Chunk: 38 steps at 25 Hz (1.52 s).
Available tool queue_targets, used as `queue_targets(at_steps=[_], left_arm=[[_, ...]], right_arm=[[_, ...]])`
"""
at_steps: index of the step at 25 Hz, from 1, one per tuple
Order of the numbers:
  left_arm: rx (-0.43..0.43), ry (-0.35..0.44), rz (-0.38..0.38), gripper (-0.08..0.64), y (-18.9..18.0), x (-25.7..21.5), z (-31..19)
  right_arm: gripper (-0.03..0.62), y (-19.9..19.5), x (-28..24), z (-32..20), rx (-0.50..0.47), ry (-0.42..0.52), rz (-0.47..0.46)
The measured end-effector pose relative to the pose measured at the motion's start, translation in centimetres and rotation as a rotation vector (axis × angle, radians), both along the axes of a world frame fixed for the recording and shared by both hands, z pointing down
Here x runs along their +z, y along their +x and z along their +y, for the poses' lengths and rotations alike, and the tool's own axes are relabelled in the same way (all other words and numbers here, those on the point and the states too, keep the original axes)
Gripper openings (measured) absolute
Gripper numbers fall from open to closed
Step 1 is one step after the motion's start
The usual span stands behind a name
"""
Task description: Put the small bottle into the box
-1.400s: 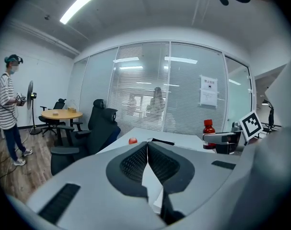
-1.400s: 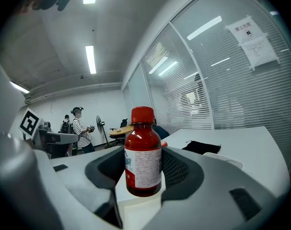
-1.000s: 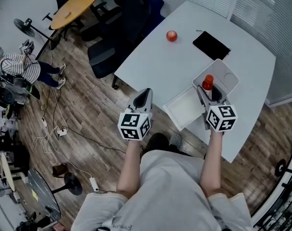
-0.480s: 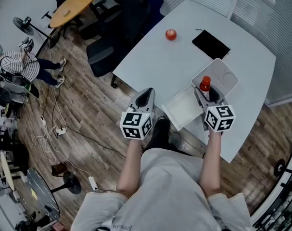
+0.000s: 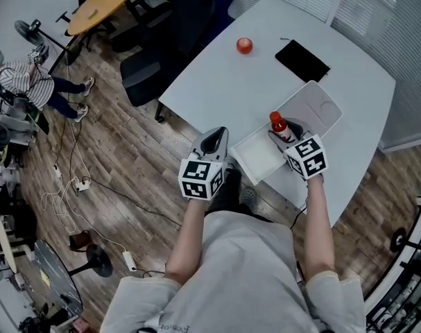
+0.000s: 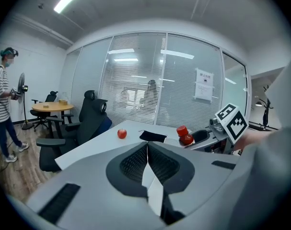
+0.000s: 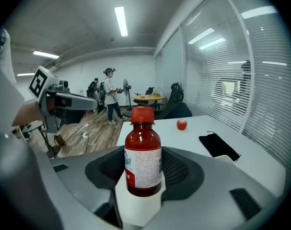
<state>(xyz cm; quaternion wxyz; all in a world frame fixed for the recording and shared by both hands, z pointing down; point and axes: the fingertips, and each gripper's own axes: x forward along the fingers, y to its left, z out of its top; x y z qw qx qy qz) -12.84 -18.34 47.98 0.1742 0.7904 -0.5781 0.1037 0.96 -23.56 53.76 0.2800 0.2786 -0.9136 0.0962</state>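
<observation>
**No legible print in view**

The white label on the small bottle is carrying fine print too small to read. A paper notice is hanging on the glass wall, its lines blurred. The marker cubes are showing only black-and-white squares.

Small bottle: dark red body, red screw cap, white printed label. It stood upright, clamped at the label between the jaws of the right gripper, above the seam between the two halves of the box. The box was white, shallow and open, lying at the near edge of the table.
</observation>
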Motion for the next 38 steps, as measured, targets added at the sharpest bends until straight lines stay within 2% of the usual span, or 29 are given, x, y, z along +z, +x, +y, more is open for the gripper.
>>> queue_targets(at_steps=[9, 16, 20, 33, 38], left_arm=[[0.001, -0.053, 0.001, 0.028, -0.4, 2.7, 0.2], [0.011, -0.081, -0.003, 0.028, -0.7, 4.5, 0.7], [0.007, -0.088, 0.003, 0.028, -1.2, 4.9, 1.0], [-0.040, -0.078, 0.010, 0.028, -2.0, 4.7, 1.0], [-0.057, -0.086, 0.014, 0.028, -2.5, 5.2, 1.4]], right_arm=[[0.225, -2.0, 7.8, 2.9, -0.224, -0.121, 0.289], [0.225, -2.6, 12.8, 5.5, -0.359, -0.206, 0.434], [0.227, -2.6, 14.9, 6.5, -0.435, -0.219, 0.524], [0.227, -1.9, 19.8, 9.1, -0.581, -0.293, 0.668], [0.227, -2.6, 20.4, 9.4, -0.571, -0.321, 0.642]])
